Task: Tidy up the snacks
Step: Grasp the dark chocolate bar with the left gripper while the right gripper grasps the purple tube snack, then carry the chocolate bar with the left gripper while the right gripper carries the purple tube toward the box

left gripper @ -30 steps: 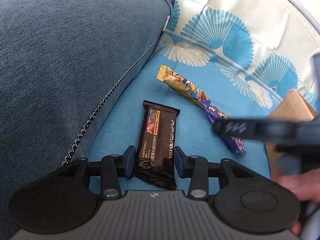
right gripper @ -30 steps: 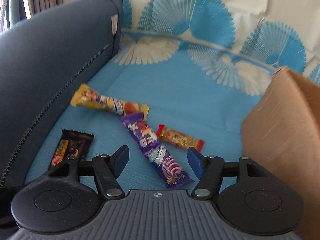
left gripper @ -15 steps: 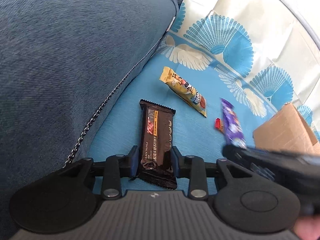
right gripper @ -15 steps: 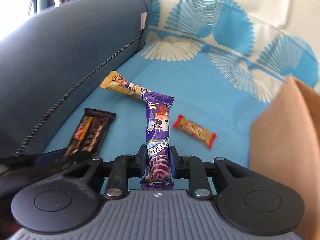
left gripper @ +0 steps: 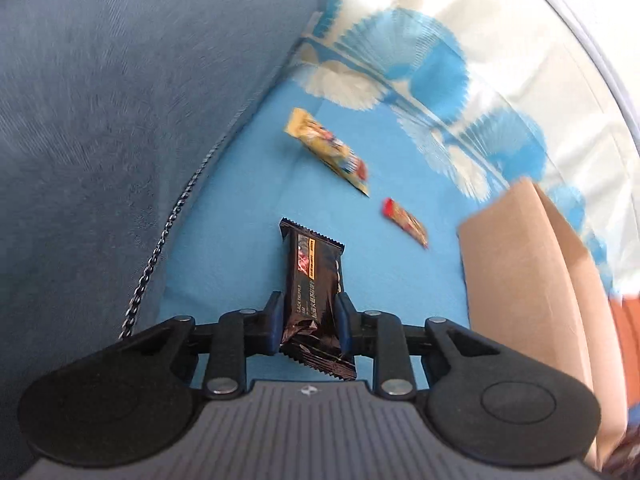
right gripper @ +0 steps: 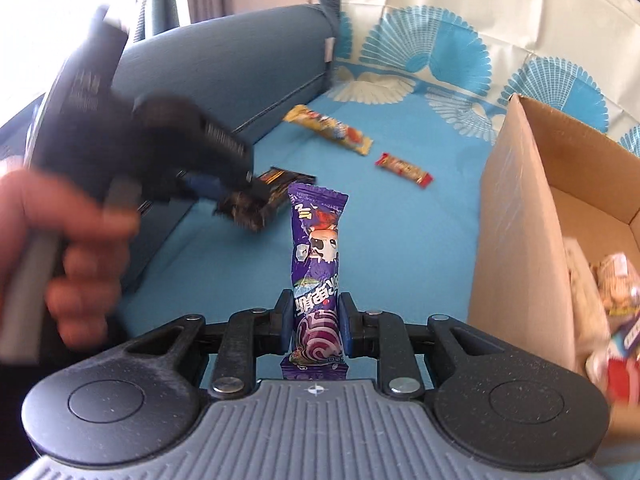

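Purple wrapper (right gripper: 316, 272) sits clamped in my right claw (right gripper: 314, 322), lifted just left of the box (right gripper: 516, 240). My left claw (left gripper: 308, 320) has just closed on the brown bar (left gripper: 314, 280), also left of the box. Yellow bar (left gripper: 328, 152) and red candy (left gripper: 404, 222) lie on blue cloth (left gripper: 248, 216) beyond.

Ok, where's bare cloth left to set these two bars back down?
Bare blue cloth lies between the purple snack and the cardboard box. It is crowded farther back, around the yellow bar and red candy.

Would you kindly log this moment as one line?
left gripper: shut on black chocolate bar | right gripper: shut on purple candy wrapper | cardboard box: open
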A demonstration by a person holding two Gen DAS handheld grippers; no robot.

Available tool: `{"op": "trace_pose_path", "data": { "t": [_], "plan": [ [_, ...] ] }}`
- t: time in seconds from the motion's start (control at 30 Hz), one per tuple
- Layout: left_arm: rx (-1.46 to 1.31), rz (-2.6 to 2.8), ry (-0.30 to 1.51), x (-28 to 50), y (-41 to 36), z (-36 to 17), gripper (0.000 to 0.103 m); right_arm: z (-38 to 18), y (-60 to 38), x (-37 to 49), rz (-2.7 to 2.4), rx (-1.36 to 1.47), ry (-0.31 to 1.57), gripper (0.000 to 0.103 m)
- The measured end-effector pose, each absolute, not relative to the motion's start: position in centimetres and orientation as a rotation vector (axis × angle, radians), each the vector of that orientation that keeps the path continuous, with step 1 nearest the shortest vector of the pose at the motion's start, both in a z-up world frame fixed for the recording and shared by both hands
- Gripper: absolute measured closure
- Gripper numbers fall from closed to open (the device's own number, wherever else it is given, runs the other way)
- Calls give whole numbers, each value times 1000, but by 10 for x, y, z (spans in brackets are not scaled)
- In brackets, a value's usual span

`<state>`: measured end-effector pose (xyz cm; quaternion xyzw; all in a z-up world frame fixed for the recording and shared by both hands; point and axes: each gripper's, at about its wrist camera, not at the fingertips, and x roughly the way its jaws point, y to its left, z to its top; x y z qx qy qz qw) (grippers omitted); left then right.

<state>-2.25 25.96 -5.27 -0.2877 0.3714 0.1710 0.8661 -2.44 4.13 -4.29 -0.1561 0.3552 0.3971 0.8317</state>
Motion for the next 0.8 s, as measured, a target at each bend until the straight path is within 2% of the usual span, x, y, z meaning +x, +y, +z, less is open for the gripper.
{"op": "trace_pose_path", "data": {
  "t": [0.27, 0.43, 0.47, 0.57, 0.67, 0.7, 0.8],
  "plan": [
    [-613, 242, 934, -57, 248, -54, 73, -78, 14, -42, 800, -268, 820, 79],
    [-550, 269, 1005, -50, 232, -64, 71, -89, 13, -38, 781, -265, 853, 78],
    [-538, 275, 1022, -46, 228, -66, 70, -90, 12, -38, 781, -261, 851, 78],
    [-457, 302, 1031, -37, 216, -69, 65, -90, 13, -37, 779, -252, 845, 66],
    [-342, 301, 1033, -33, 201, -67, 60, -90, 10, -34, 780, -223, 854, 66],
    [-322, 296, 1035, -32, 199, -67, 54, -89, 10, -33, 781, -217, 854, 66],
    [-308, 297, 1036, -29, 197, -68, 53, -88, 10, -27, 782, -199, 860, 66]
  ]
}}
